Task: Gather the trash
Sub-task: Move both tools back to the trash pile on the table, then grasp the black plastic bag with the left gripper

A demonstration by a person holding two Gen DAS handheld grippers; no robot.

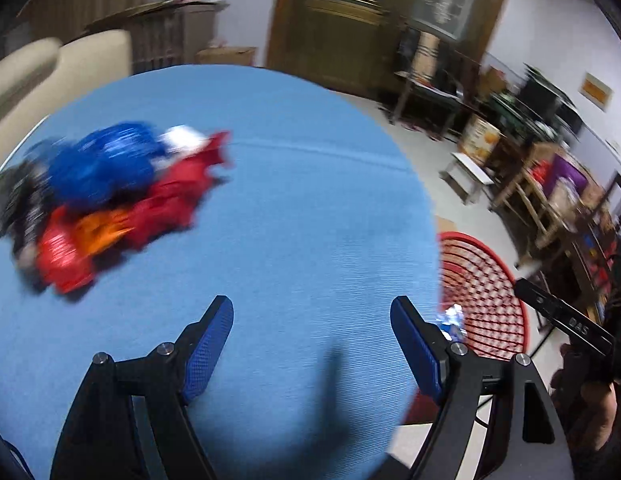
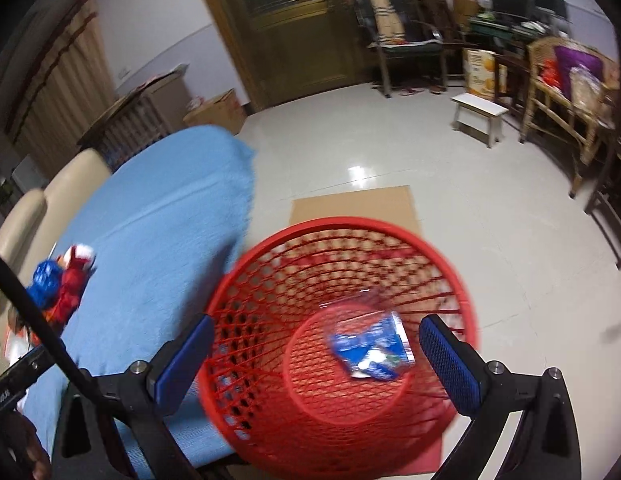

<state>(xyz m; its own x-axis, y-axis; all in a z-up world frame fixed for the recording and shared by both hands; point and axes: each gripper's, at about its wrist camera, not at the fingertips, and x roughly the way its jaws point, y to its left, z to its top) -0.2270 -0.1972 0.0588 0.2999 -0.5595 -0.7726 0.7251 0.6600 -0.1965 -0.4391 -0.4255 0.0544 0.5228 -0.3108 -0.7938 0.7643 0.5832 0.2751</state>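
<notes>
A pile of crumpled wrappers, blue [image 1: 106,164], red [image 1: 166,200] and orange, lies on the blue-covered table [image 1: 290,220] at the left. My left gripper [image 1: 312,316] is open and empty above the cloth, to the right of the pile. A red mesh bin [image 2: 342,340] stands on the floor beside the table, also in the left wrist view [image 1: 482,304]. A blue and clear wrapper [image 2: 370,348] lies inside the bin. My right gripper [image 2: 316,332] is open and empty directly above the bin. The pile also shows in the right wrist view [image 2: 58,284].
A flat cardboard sheet [image 2: 354,208] lies under the bin on the tiled floor. Beige chair backs [image 2: 50,196] stand behind the table. A small white stool [image 2: 478,116], wooden chairs [image 2: 558,96] and a wooden door [image 2: 306,24] are further back.
</notes>
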